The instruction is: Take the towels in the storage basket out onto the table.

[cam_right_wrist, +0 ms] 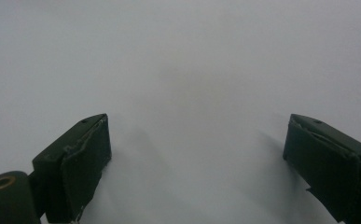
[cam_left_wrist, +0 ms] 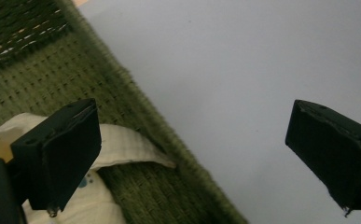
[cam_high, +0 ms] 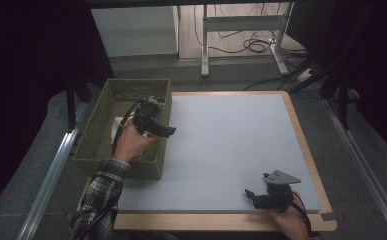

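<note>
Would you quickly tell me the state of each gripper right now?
Left gripper: open, holding nothing, above the woven green basket's rim.
Right gripper: open, holding nothing, low over the pale blue mat.

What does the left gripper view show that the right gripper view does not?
Left gripper view: the woven wall of the green basket and, inside it, a white cloth item with a small blue mark, lying beside one jaw of the left hand-held gripper.

Right gripper view: the right hand-held gripper, low over bare mat, with nothing between its jaws.

Both: two black jaws set wide apart, holding nothing, and the pale blue-grey mat beyond them.
</note>
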The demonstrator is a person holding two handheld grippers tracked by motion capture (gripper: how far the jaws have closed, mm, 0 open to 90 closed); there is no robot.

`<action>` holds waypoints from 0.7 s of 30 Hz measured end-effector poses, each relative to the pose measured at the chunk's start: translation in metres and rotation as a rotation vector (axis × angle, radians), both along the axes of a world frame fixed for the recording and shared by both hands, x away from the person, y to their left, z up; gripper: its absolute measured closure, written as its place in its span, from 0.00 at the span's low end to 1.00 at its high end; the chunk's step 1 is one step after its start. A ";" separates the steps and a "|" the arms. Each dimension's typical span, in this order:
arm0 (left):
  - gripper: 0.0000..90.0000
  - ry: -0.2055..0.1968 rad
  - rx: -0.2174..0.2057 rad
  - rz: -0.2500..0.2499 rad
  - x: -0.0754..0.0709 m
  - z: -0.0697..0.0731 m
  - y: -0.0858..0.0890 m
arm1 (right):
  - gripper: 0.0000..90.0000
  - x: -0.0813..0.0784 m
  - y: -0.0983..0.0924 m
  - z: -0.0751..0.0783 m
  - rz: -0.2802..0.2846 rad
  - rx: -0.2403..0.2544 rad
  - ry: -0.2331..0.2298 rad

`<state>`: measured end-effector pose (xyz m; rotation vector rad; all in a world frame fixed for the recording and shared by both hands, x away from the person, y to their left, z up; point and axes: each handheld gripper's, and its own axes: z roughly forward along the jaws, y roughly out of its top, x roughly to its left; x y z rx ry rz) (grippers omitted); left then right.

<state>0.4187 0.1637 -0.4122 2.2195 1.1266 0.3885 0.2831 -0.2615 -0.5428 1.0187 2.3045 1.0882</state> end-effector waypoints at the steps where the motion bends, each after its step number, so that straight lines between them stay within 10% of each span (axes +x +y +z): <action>1: 0.04 0.004 -0.002 0.008 0.001 0.000 0.003 | 0.09 0.000 0.000 0.000 0.000 0.000 0.000; 21: 0.02 0.064 0.056 0.183 0.034 -0.018 0.066 | 0.08 0.000 0.000 0.000 0.000 0.000 0.000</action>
